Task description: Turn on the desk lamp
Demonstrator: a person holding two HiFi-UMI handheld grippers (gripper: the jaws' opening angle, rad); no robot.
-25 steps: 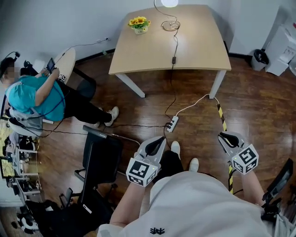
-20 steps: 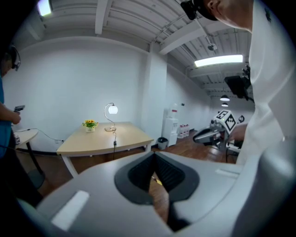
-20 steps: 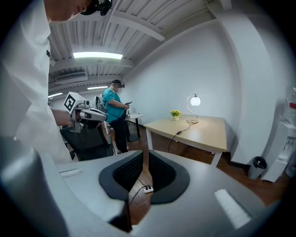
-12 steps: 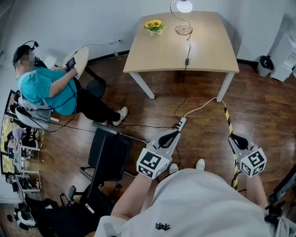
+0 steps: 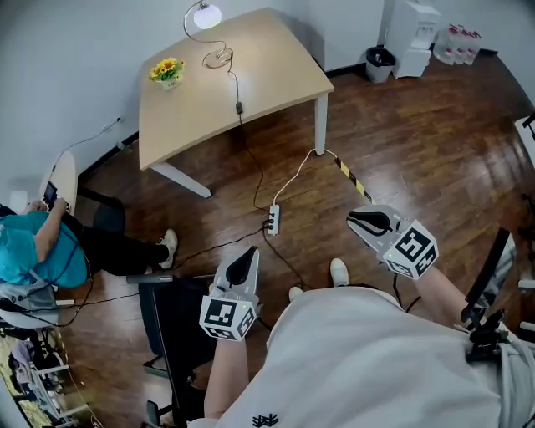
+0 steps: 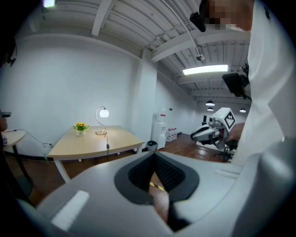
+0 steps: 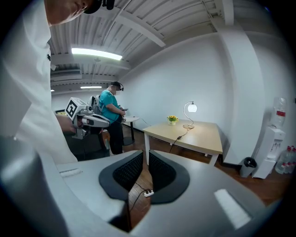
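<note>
The desk lamp [image 5: 206,15] stands lit at the far corner of the wooden table [image 5: 276,71], its white globe glowing. The lamp's cord runs down the tabletop through an inline switch [image 5: 239,107] to a power strip [image 5: 272,220] on the floor. The lamp [image 6: 103,112] also shows in the left gripper view, and the lamp [image 7: 192,108] in the right gripper view. My left gripper [image 5: 249,259] and right gripper [image 5: 361,220] hang at waist height, far from the table. Both are shut and hold nothing.
A pot of yellow flowers [image 5: 167,70] sits on the table. A seated person in teal [image 5: 42,251] is at the left, beside a black chair [image 5: 180,318]. A water dispenser [image 5: 414,33] and bin [image 5: 378,60] stand at the back right. Yellow-black tape [image 5: 351,180] crosses the floor.
The head view has swung, so the table and lamp now sit at upper left instead of top centre. Both grippers stay shut and low. The lamp is lit throughout.
</note>
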